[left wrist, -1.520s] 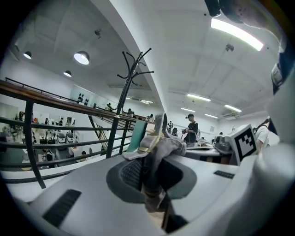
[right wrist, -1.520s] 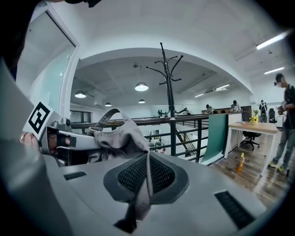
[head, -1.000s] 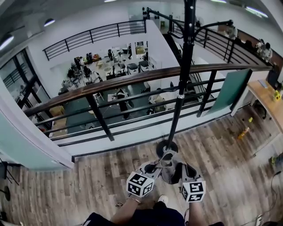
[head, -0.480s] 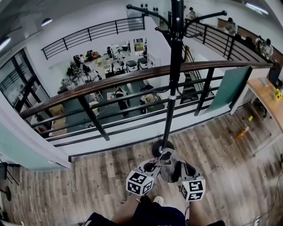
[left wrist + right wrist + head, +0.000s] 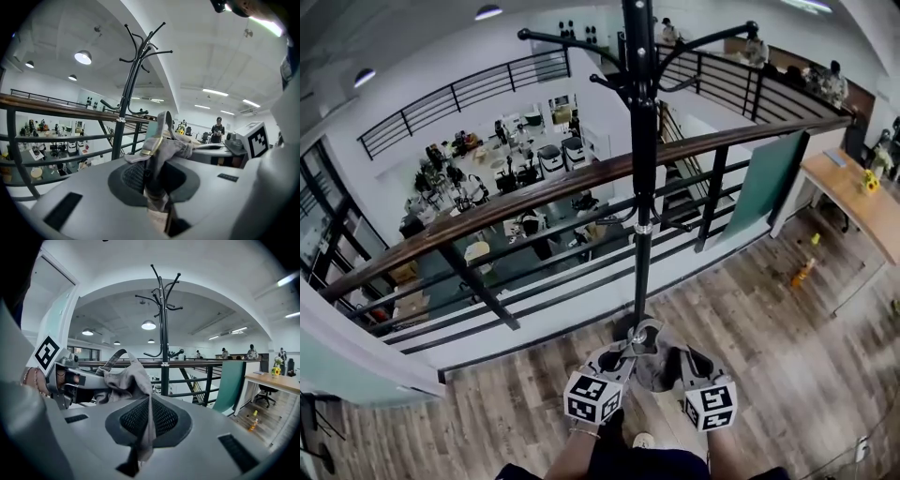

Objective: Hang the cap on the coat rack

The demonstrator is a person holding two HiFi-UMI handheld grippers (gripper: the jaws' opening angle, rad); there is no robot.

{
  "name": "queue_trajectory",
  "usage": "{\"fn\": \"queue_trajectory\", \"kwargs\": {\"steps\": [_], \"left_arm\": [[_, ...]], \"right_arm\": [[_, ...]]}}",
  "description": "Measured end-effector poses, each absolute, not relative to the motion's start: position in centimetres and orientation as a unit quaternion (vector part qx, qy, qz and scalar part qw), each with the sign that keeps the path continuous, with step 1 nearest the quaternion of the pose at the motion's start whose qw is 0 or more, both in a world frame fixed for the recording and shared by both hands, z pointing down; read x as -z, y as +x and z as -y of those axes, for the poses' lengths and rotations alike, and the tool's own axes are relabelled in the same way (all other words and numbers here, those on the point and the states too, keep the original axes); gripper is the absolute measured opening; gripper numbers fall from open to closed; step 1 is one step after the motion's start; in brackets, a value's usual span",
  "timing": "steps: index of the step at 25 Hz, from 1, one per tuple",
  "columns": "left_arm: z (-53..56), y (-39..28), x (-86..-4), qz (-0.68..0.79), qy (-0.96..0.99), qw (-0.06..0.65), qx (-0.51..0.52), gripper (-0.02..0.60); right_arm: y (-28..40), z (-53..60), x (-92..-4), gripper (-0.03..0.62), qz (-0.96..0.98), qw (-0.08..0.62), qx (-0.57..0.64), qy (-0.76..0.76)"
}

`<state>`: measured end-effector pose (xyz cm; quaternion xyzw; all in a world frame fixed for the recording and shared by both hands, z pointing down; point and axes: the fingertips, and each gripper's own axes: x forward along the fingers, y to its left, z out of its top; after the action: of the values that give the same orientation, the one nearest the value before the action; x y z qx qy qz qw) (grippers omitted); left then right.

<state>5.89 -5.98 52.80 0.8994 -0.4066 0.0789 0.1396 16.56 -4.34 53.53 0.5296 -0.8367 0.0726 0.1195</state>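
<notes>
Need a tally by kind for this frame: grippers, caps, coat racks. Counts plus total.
grippers: 2 (left gripper, right gripper, both clamped on the cap)
cap: 1
coat rack: 1
total: 4

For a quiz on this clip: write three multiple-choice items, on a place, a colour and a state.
1. Where is the cap? A on a rack hook; B held by left tool and right tool; C inside a bag.
2. What colour is the coat rack? A white; B red; C black.
3. The right tool is: A shut on the cap; B open and empty; C out of view.
B: both pinch its fabric. C: pole and hooks look black. A: cloth sits clamped between its jaws.
</notes>
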Motion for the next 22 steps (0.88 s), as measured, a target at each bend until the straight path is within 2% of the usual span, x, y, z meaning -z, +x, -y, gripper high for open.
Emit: {"fn": "queue_trajectory", "kwargs": {"steps": [12,22], "left_arm": [[18.5,4.9,-49.2,0.357,0.926,0.1,-0.073,0.049],[24.6,2.6,-47.9,0.325,0.94,0.075,-0.071,0.049]], "right_arm": [[15.0,16.0,-50.5,0.016,0.812,0.087,-0.056,0.575],[12.3,22.2,-49.8,0.017,0.798,0.068,-0.057,0.597]]}}
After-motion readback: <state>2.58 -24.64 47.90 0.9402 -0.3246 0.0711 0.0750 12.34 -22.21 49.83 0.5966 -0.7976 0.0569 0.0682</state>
